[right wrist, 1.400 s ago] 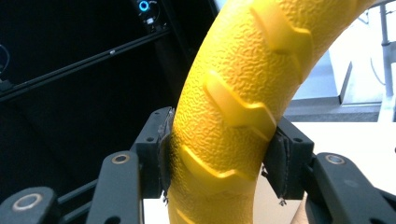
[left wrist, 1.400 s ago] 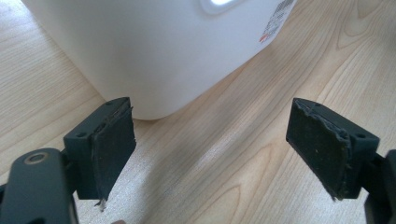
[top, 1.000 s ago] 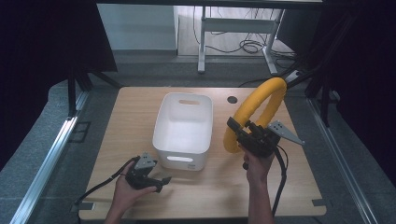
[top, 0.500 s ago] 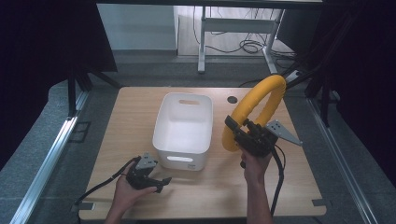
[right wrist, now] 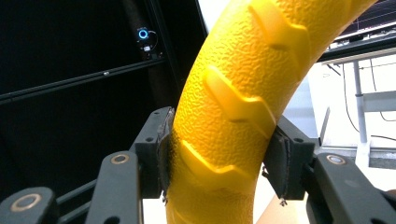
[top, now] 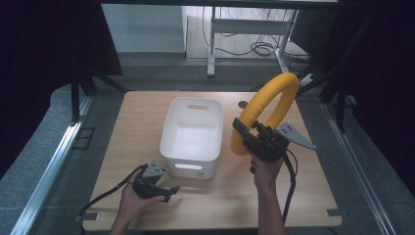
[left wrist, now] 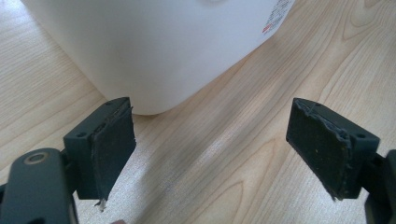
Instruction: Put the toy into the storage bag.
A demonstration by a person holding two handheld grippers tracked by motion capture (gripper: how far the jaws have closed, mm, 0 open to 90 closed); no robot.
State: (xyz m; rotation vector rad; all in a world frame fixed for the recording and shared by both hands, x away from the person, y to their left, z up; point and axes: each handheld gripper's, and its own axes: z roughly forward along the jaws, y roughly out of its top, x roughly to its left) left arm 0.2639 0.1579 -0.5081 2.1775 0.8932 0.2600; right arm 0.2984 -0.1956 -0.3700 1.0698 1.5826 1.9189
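The tabletop (top: 147, 122) is light wood with rounded corners. Grey speckled floor (top: 44, 166) surrounds it on all sides. Metal rails (top: 46, 176) run along the floor at both flanks. Black curtains (top: 44, 44) enclose the left and right sides of the station. Beyond the tabletop's far edge stands a white wall panel (top: 142, 29) and a grey metal desk frame (top: 244, 29), with loose black cables (top: 254, 49) lying on the bright floor beneath it.
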